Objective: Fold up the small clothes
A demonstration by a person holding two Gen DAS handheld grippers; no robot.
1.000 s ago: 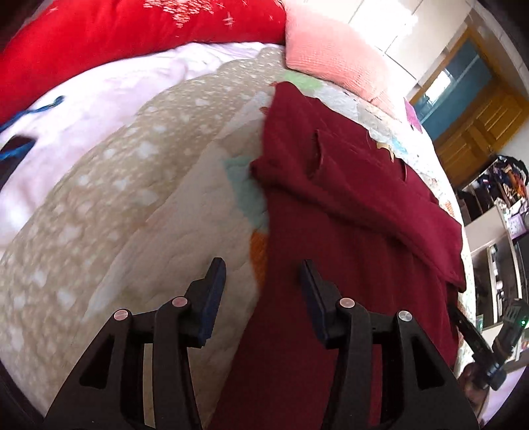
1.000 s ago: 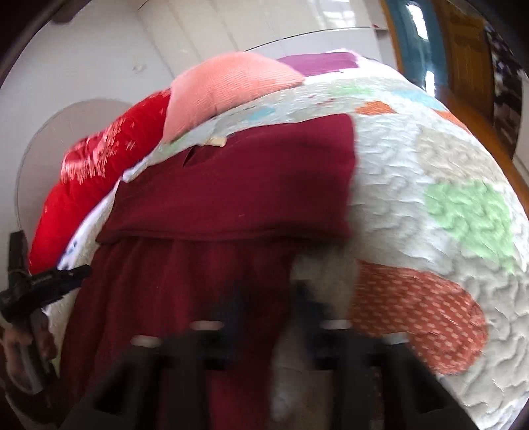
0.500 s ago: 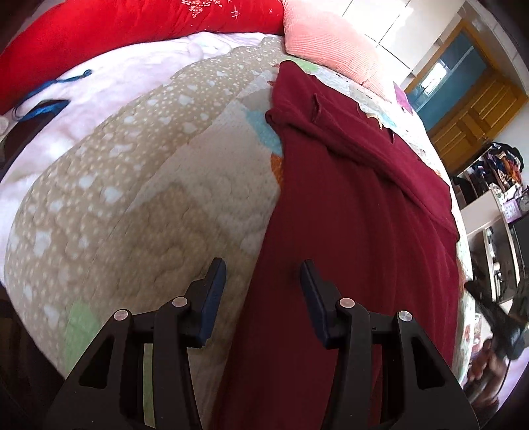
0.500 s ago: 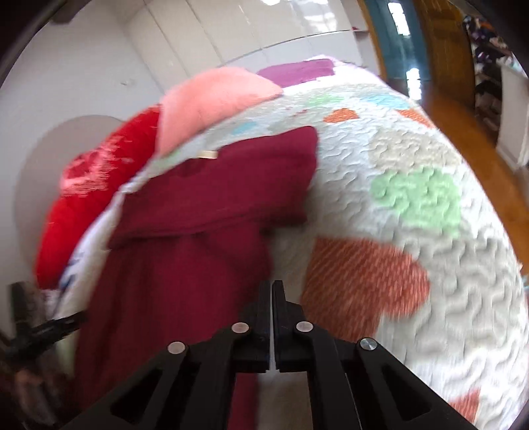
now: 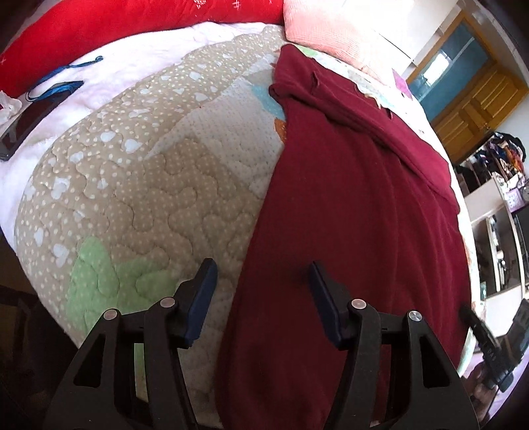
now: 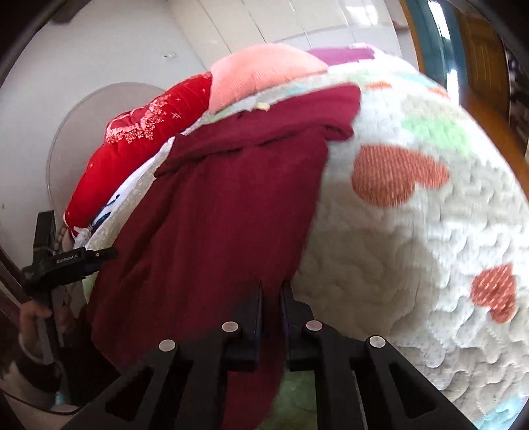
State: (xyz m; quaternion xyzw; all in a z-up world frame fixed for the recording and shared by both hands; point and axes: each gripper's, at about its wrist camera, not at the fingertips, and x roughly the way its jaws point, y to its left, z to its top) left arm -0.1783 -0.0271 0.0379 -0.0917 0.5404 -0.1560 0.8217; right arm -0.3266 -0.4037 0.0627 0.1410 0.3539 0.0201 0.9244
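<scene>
A dark red garment (image 5: 357,211) lies spread flat on the quilt (image 5: 139,185) of a bed, its long axis running from the near edge, where you stand, toward the pillows at the far end. Its far end is doubled over into a band that crosses the bed just short of the pink pillow (image 5: 330,26). Its near end hangs over the bed edge.

Your left gripper (image 5: 261,284) hovers over the garment's left edge with its jaws spread wide, one finger above the quilt and one above the cloth, holding nothing.

Your right gripper (image 6: 271,297) sits at the garment's (image 6: 224,205) right edge near the bed edge. Its jaws are nearly pressed together with a narrow slit between them; red cloth lies in that slit, so it appears to be pinching the edge.

Beside the pink pillow lies a red pillow (image 5: 109,26). A dark phone (image 5: 29,122) with a blue cord rests on the white sheet, far left, well apart from the garment.
</scene>
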